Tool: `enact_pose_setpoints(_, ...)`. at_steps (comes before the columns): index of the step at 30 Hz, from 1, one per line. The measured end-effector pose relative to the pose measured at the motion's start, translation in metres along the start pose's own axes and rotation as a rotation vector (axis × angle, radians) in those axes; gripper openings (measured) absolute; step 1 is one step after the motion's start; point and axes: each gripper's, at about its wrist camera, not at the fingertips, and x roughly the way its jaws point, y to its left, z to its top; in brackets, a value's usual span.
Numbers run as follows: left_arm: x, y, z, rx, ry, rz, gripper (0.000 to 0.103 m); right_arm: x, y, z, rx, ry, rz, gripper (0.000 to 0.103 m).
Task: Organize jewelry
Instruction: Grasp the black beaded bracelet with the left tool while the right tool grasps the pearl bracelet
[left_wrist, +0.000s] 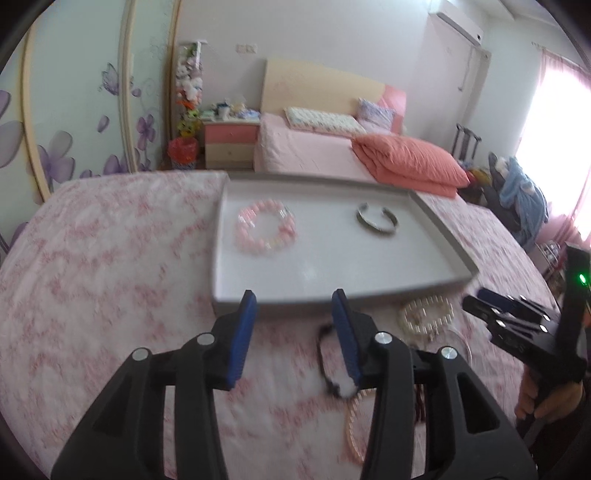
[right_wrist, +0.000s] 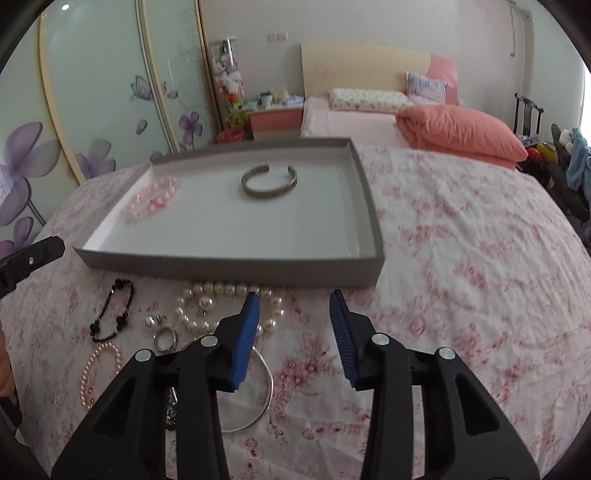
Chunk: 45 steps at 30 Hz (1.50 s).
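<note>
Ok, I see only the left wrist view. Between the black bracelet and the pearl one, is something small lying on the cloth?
Observer: Yes, a silver ring lies there on the bedspread.
Operator: And the right gripper, does it hold anything?
Observer: No, the right gripper is open, with nothing between its fingers.
Operator: Is anything lying under it?
Observer: A thin silver bangle, partly hidden behind one finger.
</note>
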Motion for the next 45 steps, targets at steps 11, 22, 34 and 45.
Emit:
enact_pose_setpoints(11, 0.031, -0.015, -0.021, 0.066, 0.105, 0.008, 0.046, 0.022, 0.01, -0.002, -0.027, 0.067, -0.041, 0.026)
enact_pose_setpoints(22, 0.048, -0.019, -0.025, 0.087, 0.153, 0.016, 0.046, 0.023, 0.016, -0.001, -0.055, 0.091, -0.044, 0.023)
enact_pose_setpoints(34, 0.052, -0.023, -0.024, 0.118, 0.172, 0.011, 0.046, 0.023, 0.013, 0.0, -0.108, 0.096, -0.162, 0.011)
enact_pose_setpoints(45, 0.072, -0.04, -0.021, 0.154, 0.2, 0.038, 0.038, 0.021, 0.002, -0.007, -0.082, 0.061, -0.209, 0.012)
